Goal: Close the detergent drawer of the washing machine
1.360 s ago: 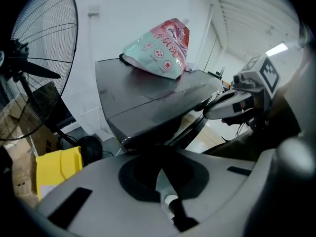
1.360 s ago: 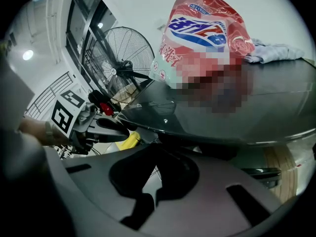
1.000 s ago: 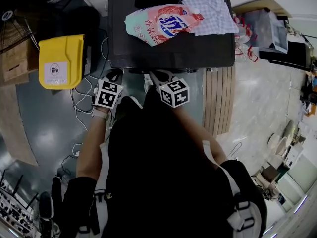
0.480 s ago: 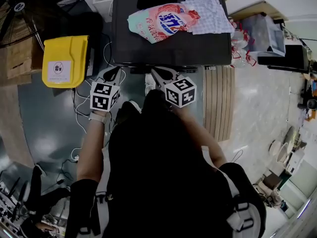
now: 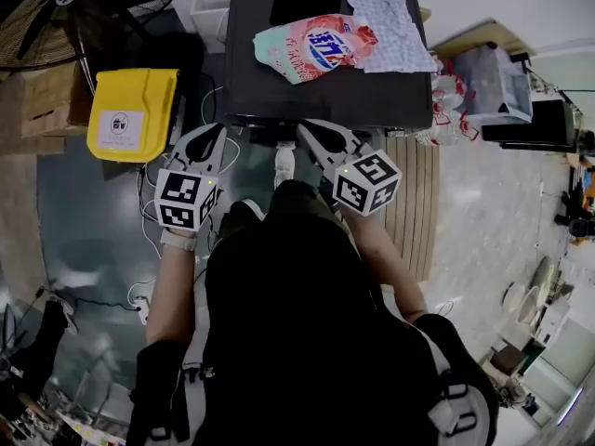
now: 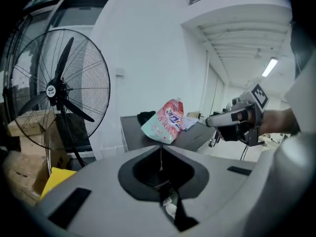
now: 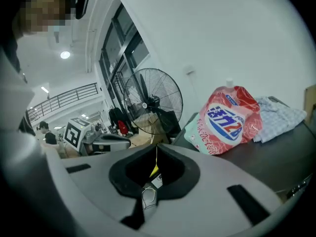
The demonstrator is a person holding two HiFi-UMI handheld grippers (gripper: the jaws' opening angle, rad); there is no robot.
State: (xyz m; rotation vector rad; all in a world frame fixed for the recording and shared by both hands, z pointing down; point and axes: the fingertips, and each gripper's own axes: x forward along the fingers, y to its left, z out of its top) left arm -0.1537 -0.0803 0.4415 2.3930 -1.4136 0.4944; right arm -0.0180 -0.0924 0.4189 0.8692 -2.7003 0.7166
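Observation:
The washing machine (image 5: pixel 372 91) shows from above as a dark top at the upper middle; its front and the detergent drawer are hidden below the edge. A pink detergent pouch (image 5: pixel 311 49) and a checked cloth (image 5: pixel 390 26) lie on it. My left gripper (image 5: pixel 214 133) and right gripper (image 5: pixel 310 128) hang side by side in front of the machine's near edge, both shut and empty, touching nothing. In the left gripper view the jaws (image 6: pixel 160 149) meet below the pouch (image 6: pixel 165 122). In the right gripper view the gripper (image 7: pixel 156 149) points toward the pouch (image 7: pixel 229 120).
A yellow bin (image 5: pixel 130 114) stands on the floor left of the machine, with cables beside it. A large floor fan (image 6: pixel 59 90) stands further left. Wooden slats (image 5: pixel 409 193) and cluttered boxes (image 5: pixel 493 72) lie to the machine's right.
Both grippers have risen toward the head camera, their marker cubes now larger and further apart. Both stayed shut. The machine's top sits higher in the view.

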